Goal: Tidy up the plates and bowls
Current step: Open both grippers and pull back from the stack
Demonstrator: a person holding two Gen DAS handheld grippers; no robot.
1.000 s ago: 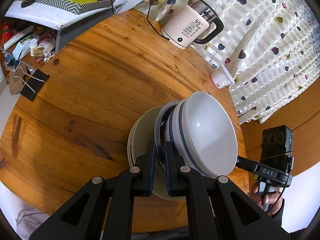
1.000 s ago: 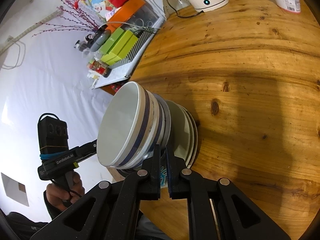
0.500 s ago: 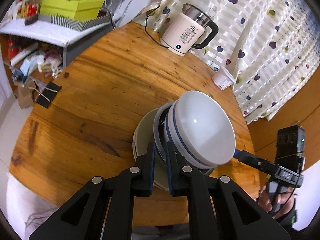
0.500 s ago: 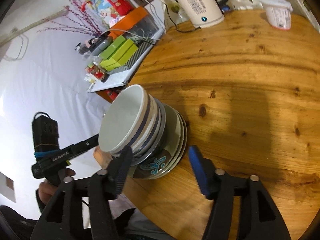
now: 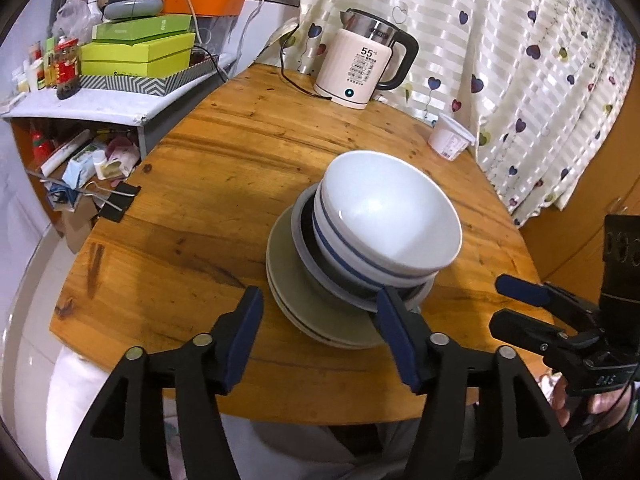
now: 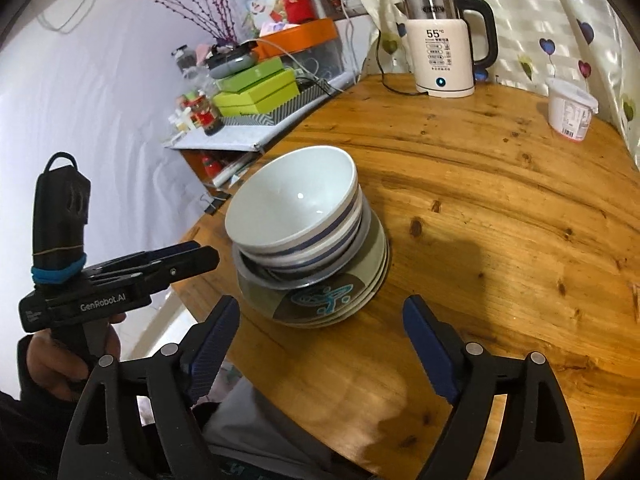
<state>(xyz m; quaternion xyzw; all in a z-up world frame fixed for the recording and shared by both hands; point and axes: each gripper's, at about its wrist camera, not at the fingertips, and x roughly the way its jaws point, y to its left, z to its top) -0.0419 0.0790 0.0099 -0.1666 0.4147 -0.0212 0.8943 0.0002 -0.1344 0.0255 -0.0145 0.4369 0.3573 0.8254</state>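
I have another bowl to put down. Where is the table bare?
Bare wood lies between the dish stack and the kettle, and right of the stack toward the white tub. The near edge is crowded by both grippers.

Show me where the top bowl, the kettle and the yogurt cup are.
top bowl (image 5: 394,210), left wrist view, on its white inner wall
kettle (image 6: 440,60), right wrist view, on its cream body
yogurt cup (image 6: 570,114), right wrist view, on its labelled side
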